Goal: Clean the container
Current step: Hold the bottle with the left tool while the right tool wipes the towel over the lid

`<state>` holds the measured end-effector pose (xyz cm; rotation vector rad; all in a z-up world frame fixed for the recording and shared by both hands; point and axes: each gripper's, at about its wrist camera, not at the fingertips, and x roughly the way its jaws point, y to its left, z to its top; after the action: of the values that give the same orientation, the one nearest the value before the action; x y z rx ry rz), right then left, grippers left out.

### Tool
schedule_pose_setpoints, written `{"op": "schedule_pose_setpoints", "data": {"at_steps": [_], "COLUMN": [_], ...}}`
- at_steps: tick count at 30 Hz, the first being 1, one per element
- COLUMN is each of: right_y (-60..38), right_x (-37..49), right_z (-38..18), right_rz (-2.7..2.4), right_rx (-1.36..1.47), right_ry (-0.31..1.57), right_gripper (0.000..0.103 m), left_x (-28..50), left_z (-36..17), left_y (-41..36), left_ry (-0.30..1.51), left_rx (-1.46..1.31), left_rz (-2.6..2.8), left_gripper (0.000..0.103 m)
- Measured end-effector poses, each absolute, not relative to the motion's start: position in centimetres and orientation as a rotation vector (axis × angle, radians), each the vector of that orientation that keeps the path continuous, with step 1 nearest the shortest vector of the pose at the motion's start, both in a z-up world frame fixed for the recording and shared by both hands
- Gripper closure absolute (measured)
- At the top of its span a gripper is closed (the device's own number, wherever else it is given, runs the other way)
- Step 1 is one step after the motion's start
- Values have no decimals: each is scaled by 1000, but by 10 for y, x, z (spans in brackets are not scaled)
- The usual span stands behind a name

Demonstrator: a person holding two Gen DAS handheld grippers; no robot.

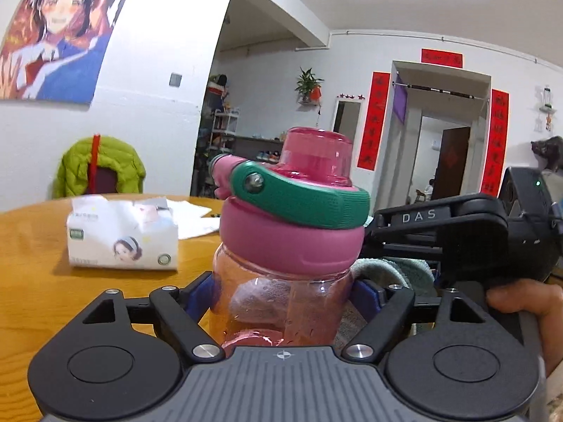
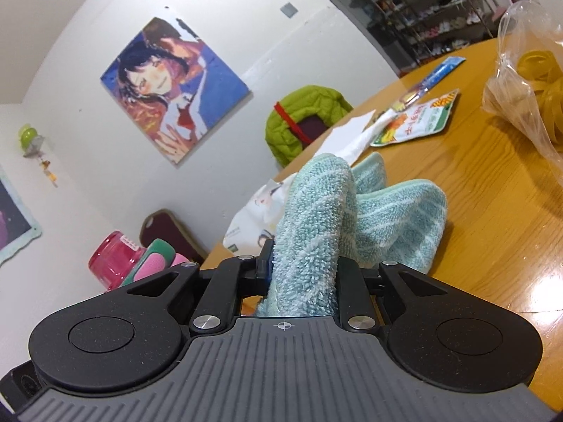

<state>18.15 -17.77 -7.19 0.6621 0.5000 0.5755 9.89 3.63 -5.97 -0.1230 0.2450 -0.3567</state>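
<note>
A clear pink water bottle (image 1: 281, 299) with a pink lid and a green carry handle (image 1: 302, 198) stands upright between the blue pads of my left gripper (image 1: 283, 293), which is shut on its body. My right gripper (image 2: 304, 270) is shut on a light blue striped towel (image 2: 316, 225). In the left wrist view the right gripper (image 1: 457, 239) and the towel (image 1: 387, 270) sit just right of the bottle, touching or nearly touching its side. The bottle's lid shows at the lower left of the right wrist view (image 2: 119, 260).
A round wooden table (image 2: 492, 246) holds a tissue pack (image 1: 123, 235), papers (image 1: 197, 218), snack packets (image 2: 415, 119) and a plastic bag of yellow rubber bands (image 2: 535, 81). A chair with a green jacket (image 1: 102, 168) stands behind the table.
</note>
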Motion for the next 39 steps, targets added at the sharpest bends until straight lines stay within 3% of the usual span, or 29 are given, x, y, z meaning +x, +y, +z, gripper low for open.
{"op": "schedule_pose_setpoints", "data": {"at_steps": [9,15,22,33,39], "right_y": [-170,-146,-96,-12,-1], "right_x": [160,123,74,116,147], "right_z": [-44,11,61,73,74], "right_rz": [627,646,751,908,717], "right_rx": [572,287,-48,-124,-182], "right_ry": [399,300,198,417,363], "right_gripper": [87,89,90,91,95], "left_x": [104,104,98,99,98], "left_z": [-56,-54,-51,-53,-52], "left_y": [51,68,59,57,61], "left_ry": [287,313,305,318,325], "left_rx": [-187,-317,-257,-219,-236], "left_rz": [-358,-335,-285,-209,-192], "left_gripper": [24,25,28,28,28]}}
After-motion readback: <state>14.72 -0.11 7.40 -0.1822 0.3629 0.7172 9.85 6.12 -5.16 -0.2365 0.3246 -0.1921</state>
